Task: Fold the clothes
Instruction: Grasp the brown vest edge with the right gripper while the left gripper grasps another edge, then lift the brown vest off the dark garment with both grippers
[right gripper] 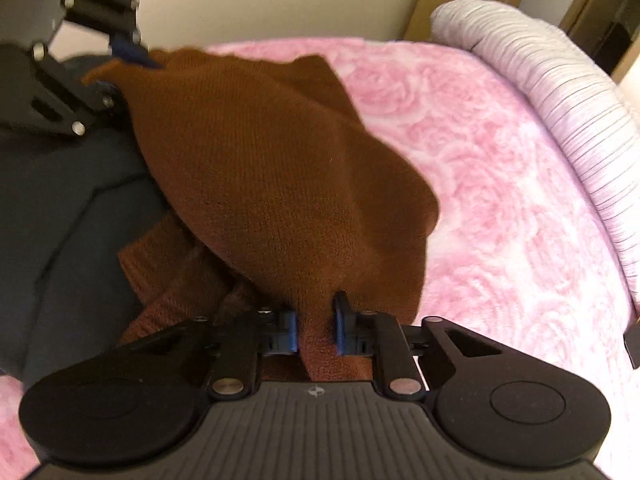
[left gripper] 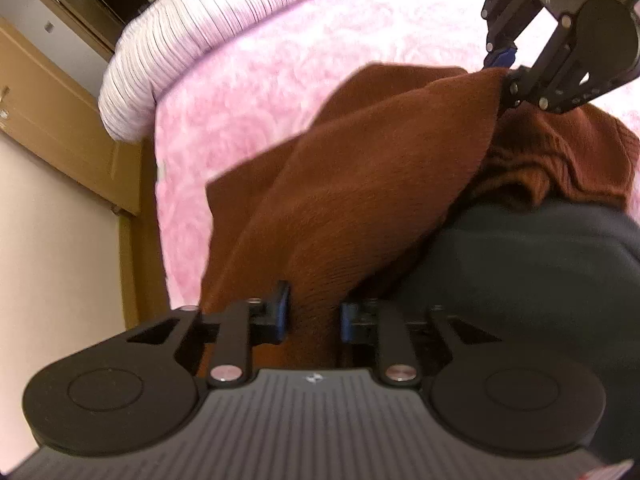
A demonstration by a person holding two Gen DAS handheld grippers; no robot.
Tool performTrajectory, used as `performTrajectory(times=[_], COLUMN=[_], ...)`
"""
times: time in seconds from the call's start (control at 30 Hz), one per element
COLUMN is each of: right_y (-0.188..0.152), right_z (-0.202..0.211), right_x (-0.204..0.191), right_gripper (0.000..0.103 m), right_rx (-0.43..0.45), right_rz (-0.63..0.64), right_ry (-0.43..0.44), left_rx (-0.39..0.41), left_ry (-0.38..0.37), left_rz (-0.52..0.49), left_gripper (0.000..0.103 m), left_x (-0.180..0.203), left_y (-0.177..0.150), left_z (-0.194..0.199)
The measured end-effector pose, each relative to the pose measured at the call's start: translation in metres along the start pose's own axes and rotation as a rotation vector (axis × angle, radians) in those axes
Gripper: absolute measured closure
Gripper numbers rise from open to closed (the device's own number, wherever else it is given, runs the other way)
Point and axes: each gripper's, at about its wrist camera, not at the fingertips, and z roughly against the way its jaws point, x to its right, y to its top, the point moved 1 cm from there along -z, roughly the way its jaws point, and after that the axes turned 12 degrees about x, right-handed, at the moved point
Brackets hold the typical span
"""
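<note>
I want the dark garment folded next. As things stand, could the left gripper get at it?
Probably not yet. The left gripper is shut on the brown knit sweater, which also drapes over part of the dark garment. It would have to let go first; the garment's exposed part lies just beside it.

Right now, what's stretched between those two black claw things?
The brown knit sweater spans between the left gripper and right gripper, each pinching an edge; the right wrist view shows it best.
</note>
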Motion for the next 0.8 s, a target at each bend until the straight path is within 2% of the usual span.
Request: performTrajectory(times=[0.2,0.37,0.5,0.6,0.73,0.8], right_y=[-0.003,-0.034,-0.081,-0.132,-0.215,-0.249], right_z=[0.069,0.151,0.225,0.281,0.357,0.380], right_x=[0.020,0.041,0.046,0.040,0.022,0.006], right_gripper=[0.093,0.093,0.093,0.093,0.093,0.093], right_rx=[0.104,0.137,0.129,0.104,0.085,0.092], right_rz=[-0.037,-0.119,-0.178,-0.207,-0.234,-0.240], right_ry=[-0.096,-0.190,-0.279,-0.327,-0.361,-0.359], left_rx=[0.109,0.227,0.311,0.354,0.373,0.378], left_ry=[0.042,0.012,-0.064,-0.129,-0.175,-0.175], left_rz=[0.010,0.003,-0.005,0.009,-0.002,-0.019], left_gripper=[0.088,0.088,0.088,0.088,0.088,0.088], left_x=[0.010,0.055,0.127,0.196,0.293,0.342], left_y=[0.044,0.107,0.161,0.202,0.247,0.266], left_z=[0.037,0.080,0.112,0.135,0.162,0.173])
